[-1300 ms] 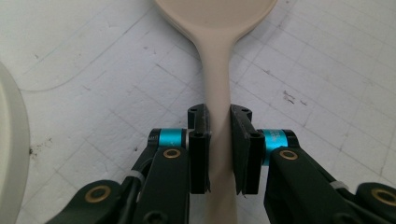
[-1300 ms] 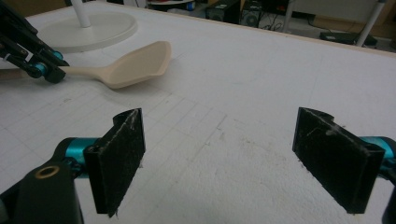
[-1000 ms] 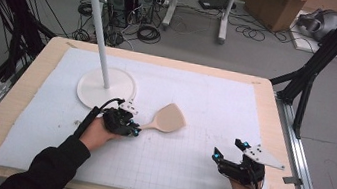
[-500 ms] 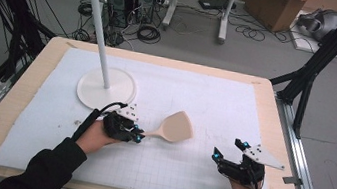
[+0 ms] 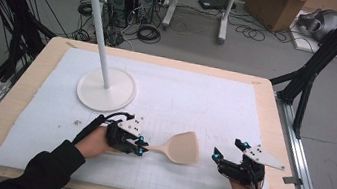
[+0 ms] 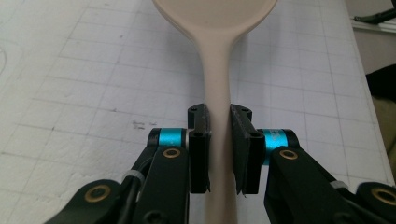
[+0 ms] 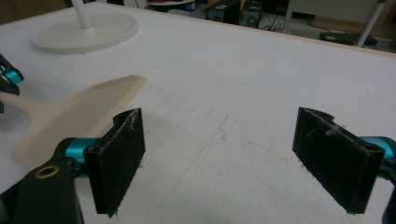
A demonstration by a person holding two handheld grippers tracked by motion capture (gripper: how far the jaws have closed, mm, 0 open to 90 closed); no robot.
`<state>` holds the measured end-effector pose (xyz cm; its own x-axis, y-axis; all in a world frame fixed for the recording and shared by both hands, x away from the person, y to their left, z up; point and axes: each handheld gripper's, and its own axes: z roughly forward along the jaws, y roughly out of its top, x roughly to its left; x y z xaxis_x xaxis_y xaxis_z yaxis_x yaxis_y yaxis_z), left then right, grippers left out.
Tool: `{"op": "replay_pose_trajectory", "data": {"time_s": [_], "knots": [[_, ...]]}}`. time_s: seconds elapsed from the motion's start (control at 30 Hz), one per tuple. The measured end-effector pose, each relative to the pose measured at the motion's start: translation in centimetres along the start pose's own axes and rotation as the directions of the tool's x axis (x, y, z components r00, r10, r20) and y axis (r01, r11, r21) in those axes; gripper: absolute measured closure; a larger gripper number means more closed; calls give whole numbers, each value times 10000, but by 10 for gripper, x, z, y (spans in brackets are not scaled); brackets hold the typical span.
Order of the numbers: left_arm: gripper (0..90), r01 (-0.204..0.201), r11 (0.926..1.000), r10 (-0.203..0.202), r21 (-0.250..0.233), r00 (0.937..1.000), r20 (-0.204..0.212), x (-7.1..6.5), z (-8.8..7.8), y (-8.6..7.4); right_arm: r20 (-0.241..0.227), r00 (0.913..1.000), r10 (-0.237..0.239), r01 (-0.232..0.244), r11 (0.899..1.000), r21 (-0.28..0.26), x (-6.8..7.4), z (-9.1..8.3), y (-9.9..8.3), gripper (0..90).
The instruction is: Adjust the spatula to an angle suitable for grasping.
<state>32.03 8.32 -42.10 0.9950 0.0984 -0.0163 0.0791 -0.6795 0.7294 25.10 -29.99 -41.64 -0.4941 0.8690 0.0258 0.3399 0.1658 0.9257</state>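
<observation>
From above, the left gripper [image 5: 141, 146] pinches the spatula [image 5: 179, 148] handle on the white mat [image 5: 206, 100]; the stand [image 5: 106, 87] sits behind, well clear. Left gripper view cuts off the blade. Right gripper [image 7: 219, 158] is spread, empty, beside the blade.

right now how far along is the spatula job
Done: the left gripper is shut on the spatula handle. In hand: the spatula, blade pointing toward the open right gripper. Left: likely a handover or hanging it on the white stand; neither has begun.
</observation>
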Motion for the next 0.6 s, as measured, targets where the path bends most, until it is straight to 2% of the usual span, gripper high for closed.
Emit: {"op": "replay_pose_trajectory", "data": {"time_s": [0.13,0.2,0.3,0.43,0.6], "knots": [[780,-588,9981,579,208,9974,428,-4,3,0,-24,10000,-69,69,10000,16,0,1,0,158],[780,-650,9977,638,217,9966,514,-5,3,0,-52,10000,-25,25,10000,19,0,1,0,157],[780,-1078,9941,1069,103,9919,680,-7,4,0,-56,9999,-87,87,10000,21,1,2,0,157],[780,-1140,9934,1128,117,9905,783,-7,4,-1,-65,10000,-71,71,10000,3,1,2,1,158],[779,-1424,9898,1417,-8,9846,1028,-6,3,-2,-80,9999,-105,105,9999,40,2,3,1,157]]}}
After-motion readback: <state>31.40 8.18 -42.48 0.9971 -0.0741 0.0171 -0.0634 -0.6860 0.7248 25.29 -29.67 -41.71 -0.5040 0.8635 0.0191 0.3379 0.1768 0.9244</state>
